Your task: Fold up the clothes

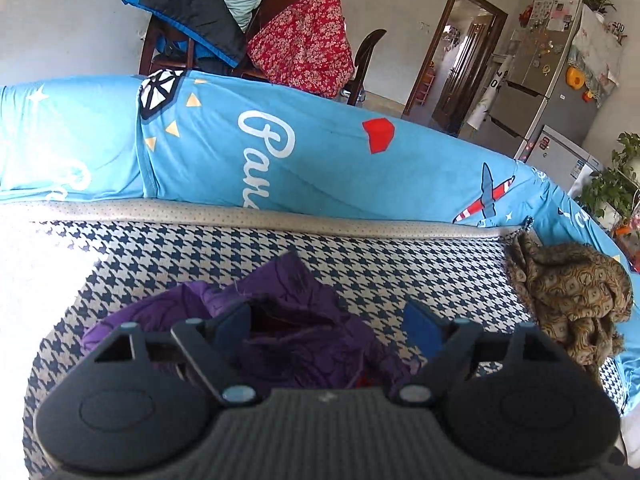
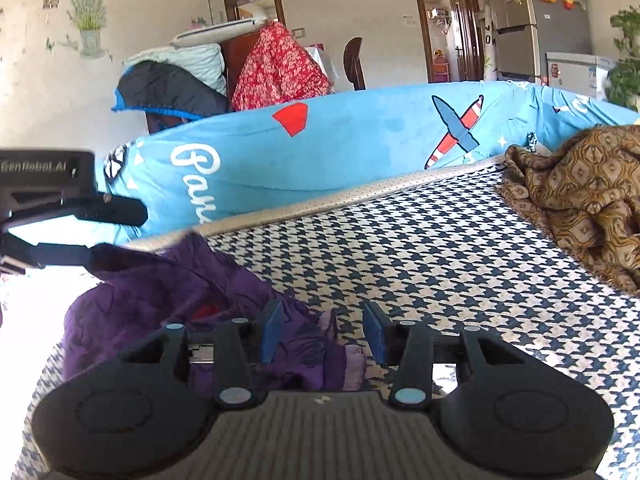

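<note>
Both gripper housings fill the lower edge of their own wrist views. On the left gripper (image 1: 328, 320) the jaws stand spread wide, with the crumpled purple garment (image 1: 288, 320) bunched between and beneath the blue pads; no pad visibly presses the cloth. On the right gripper (image 2: 324, 330) the jaws are likewise spread. Its left pad sits against the right-hand edge of the purple garment (image 2: 168, 292), while the right pad hangs over bare cover.

The garment lies in a loose heap on the houndstooth seat cover (image 1: 360, 256), near the front left part of the seat. In the right wrist view, the left gripper's dark fingers reach in from the left edge, above the garment's far side; whether they touch it cannot be determined.

Farther right on the seat, well apart from the purple garment, a brown patterned garment (image 1: 572, 296) lies crumpled against the corner.

Behind the seat runs the sofa back under a blue printed cover (image 1: 320, 152). Beyond it, chairs carry a red floral cloth (image 1: 300, 48) and a dark jacket (image 1: 188, 8). A refrigerator (image 1: 548, 68) stands at far right.
</note>
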Demonstrator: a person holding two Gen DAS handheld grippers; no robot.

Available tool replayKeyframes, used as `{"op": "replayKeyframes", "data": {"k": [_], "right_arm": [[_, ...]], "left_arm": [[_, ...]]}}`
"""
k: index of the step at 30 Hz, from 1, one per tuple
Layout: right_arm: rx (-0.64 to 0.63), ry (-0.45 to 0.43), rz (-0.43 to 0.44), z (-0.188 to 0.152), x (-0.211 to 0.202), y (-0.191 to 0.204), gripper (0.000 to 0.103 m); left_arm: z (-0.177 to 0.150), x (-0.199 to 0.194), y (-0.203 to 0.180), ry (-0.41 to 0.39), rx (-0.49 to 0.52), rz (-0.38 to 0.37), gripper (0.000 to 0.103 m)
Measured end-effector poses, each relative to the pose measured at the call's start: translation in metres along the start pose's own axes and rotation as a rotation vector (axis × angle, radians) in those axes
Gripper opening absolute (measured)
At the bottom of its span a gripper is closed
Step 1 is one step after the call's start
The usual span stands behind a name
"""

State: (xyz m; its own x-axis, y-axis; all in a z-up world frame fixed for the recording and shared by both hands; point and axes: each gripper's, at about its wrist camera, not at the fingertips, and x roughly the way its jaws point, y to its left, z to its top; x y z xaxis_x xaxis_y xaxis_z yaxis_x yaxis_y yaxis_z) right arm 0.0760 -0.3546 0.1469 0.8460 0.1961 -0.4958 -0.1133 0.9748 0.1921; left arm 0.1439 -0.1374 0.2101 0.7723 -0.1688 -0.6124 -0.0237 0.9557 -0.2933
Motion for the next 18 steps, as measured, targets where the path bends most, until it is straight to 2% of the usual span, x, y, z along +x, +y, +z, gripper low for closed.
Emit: {"op": "replayKeyframes", "data": {"k": [4,9,14,18], "right_arm": [[-0.003,-0.022,0.152,0.009,-0.001,0.001,0.044],[-0.094,0.062,0.291,0.001,0.011,0.02,0.05],[-0.207,0.084,0.265,-0.012,0.019,0.037,0.054],[-0.24,0.15,0.13,-0.019,0.032,0.037,0.054]], "left_arm": [[-0.014,-0.015,0.016,0.0,-0.006,0.045,0.086],[-0.052,-0.025,0.039,0.062,-0.029,0.073,0.086],[-0.087,-0.025,0.051,0.125,-0.051,0.106,0.086],[-0.106,-0.026,0.054,0.15,-0.049,0.13,0.086]]}}
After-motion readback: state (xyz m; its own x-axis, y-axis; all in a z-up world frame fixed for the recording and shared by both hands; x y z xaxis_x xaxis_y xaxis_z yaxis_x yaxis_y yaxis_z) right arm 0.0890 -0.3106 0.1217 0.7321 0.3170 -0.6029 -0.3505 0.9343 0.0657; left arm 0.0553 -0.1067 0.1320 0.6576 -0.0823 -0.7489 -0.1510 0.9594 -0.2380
